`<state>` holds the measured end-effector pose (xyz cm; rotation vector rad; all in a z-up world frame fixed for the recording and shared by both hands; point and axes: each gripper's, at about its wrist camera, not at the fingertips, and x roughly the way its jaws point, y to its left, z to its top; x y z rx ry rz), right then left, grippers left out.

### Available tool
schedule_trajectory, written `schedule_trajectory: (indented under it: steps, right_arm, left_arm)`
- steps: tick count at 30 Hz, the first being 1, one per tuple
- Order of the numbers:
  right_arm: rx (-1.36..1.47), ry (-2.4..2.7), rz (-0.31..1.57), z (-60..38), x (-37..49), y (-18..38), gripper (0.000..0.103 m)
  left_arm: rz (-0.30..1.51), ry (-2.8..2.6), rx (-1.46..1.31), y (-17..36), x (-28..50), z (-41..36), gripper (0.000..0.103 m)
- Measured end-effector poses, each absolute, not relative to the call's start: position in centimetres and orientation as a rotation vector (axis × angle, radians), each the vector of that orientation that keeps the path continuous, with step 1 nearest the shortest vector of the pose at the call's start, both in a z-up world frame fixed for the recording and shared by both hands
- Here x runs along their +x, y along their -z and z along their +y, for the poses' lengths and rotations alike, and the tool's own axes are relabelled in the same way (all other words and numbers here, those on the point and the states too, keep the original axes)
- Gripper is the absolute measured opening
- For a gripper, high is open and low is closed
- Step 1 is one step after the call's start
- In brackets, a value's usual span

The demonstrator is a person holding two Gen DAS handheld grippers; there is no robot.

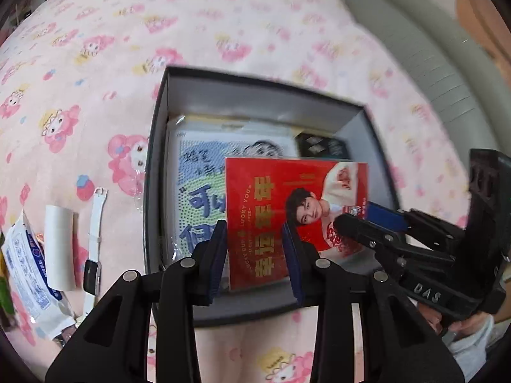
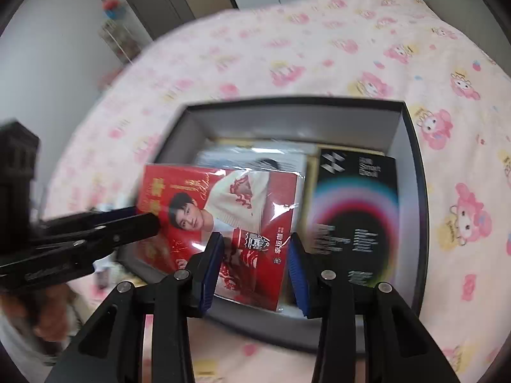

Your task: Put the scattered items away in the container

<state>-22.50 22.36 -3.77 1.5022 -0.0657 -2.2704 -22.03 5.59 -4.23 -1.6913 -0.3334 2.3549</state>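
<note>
While the red card (image 1: 297, 220) lies in the box (image 1: 156, 146), both tools hang apart; left tool (image 1: 255, 258), right tool (image 2: 254, 271).

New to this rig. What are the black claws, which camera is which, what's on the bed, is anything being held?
No robot here: a person holds a two-finger gripper in each hand, each with a fisheye camera looking along its fingers. One picture is from the left gripper, the other from the right gripper; each also sees the other from the side. Both hover over an open dark box on a pink cartoon-print blanket. Inside lie a red printed card on top, a blue-lettered sheet and a black packet. Left out: a white smartwatch, a white roll and a wipes pack. Both grippers look empty, fingers apart.
</note>
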Motion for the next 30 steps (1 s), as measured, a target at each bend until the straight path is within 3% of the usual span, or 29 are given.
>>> schedule_trajectory:
  steps: [9,12,19,30]
  right_arm:
    - [1.695,2.1,-0.045,21.0,-24.7,9.4,0.037]
    - [1.724,2.085,-0.018,20.5,-24.4,10.1,0.037]
    - [1.655,2.194,-0.073,21.4,-24.5,8.7,0.037]
    - [1.767,2.143,0.056,19.4,-25.4,10.7,0.038]
  left_arm:
    - [-0.185,-2.301,-1.955,7.9,-23.5,6.3,0.036]
    - [-0.197,-2.321,-1.945,7.5,-23.4,5.9,0.048]
    - [-0.276,-2.376,-1.883,6.3,-23.0,4.3,0.048]
    - [-0.282,-2.335,-1.866,6.6,-22.4,4.1,0.049]
